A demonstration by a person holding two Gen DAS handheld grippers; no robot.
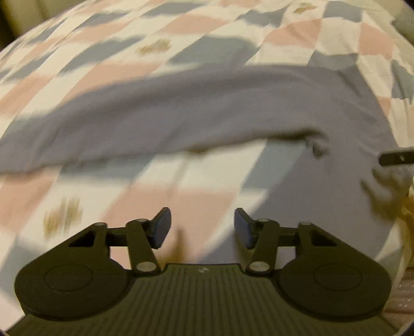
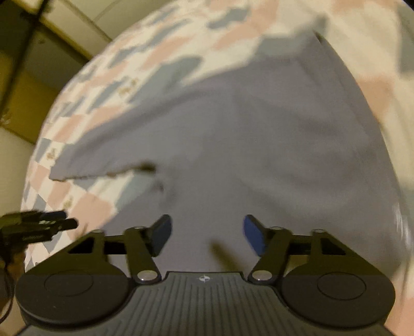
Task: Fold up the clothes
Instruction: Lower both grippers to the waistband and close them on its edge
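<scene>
We note a lilac-grey garment [image 2: 258,144] spread flat on the patchwork bedspread [image 1: 181,38], one sleeve [image 1: 129,124] reaching left; no fold visible; left gripper [image 1: 202,227] and right gripper [image 2: 207,235] hover, jaws parted, empty; folding apparently all remains.

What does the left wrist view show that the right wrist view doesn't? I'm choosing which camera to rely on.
Left only: checked bedspread under its open left tongs, and a long sleeve stretched sideways. Right only: room wall beyond the bed edge, with the open right tongs over cloth. Both: the grey-lilac fabric garment on the pink, grey and white checked bedspread.
</scene>
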